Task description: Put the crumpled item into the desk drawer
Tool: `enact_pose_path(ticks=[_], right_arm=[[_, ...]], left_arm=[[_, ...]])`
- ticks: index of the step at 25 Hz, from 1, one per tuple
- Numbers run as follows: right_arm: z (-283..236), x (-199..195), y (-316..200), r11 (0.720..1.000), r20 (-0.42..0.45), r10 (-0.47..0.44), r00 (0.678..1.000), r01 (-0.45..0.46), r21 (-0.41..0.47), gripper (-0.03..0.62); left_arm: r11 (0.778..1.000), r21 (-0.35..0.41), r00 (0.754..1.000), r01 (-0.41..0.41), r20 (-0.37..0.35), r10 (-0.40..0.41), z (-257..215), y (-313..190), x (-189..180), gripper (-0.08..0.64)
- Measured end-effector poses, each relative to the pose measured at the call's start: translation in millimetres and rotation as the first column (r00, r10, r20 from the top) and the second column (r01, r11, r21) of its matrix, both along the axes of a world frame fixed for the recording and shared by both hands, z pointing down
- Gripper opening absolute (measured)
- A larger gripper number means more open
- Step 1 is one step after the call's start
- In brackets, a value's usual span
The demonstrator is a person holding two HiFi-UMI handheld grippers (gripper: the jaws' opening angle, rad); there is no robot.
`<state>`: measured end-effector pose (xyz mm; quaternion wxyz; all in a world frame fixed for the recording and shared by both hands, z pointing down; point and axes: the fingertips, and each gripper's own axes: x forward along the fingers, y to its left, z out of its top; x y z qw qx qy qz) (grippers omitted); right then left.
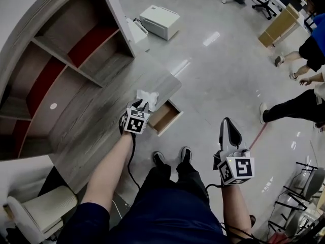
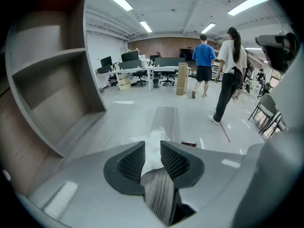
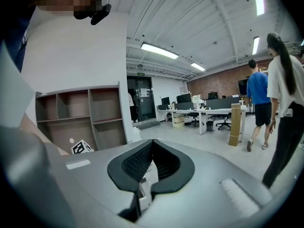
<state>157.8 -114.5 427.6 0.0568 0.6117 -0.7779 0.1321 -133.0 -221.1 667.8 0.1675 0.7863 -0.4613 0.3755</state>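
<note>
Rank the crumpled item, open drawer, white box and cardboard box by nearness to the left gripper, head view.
1. crumpled item, clamped in the left gripper.
2. drawer, just to its right.
3. white box, floor ahead.
4. cardboard box, far right.

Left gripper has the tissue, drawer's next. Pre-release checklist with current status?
1. Grip: left gripper is shut on the crumpled item: ok.
2. Drawer pulled out of the desk: ok.
3. Item over the drawer opening: not ok. The head view shows it over the desk top, beside the drawer.
4. Room inside the drawer: cannot tell, only part of the inside shows.
5. Right gripper out of the way: ok. Its jaws are together with nothing between them, and it is held off the desk.
</note>
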Motion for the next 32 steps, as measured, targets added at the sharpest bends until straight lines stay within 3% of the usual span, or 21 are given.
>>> enact_pose_path(ticks=[7,14,19,27,32], right_arm=[[21.4,-8.8,7.0,0.999,0.005,-0.015,1.000,0.015,-0.051,0.006],[40.4,-27.3,3.5,0.994,0.016,-0.054,0.998,0.055,-0.097,0.006],[47.8,-39.0,2.2,0.990,0.020,-0.081,0.996,0.083,-0.113,0.006],[50.4,-44.7,-0.3,0.987,0.036,-0.105,0.994,0.108,-0.119,0.006],[51.9,-48.4,0.9,0.984,0.043,-0.127,0.991,0.131,-0.121,0.006]], left_arm=[[0.997,-0.080,1.000,-0.009,0.026,0.011,25.7,0.3,3.9,0.104],[0.994,-0.113,0.999,-0.012,0.032,0.015,41.0,-0.1,6.1,0.076],[0.994,-0.108,0.999,-0.010,0.029,0.014,42.7,-0.5,5.2,0.015],[0.996,-0.085,0.999,-0.037,0.021,0.039,32.7,5.0,11.6,0.005],[0.997,-0.060,0.999,-0.049,-0.022,0.048,17.8,14.7,26.3,0.005]])
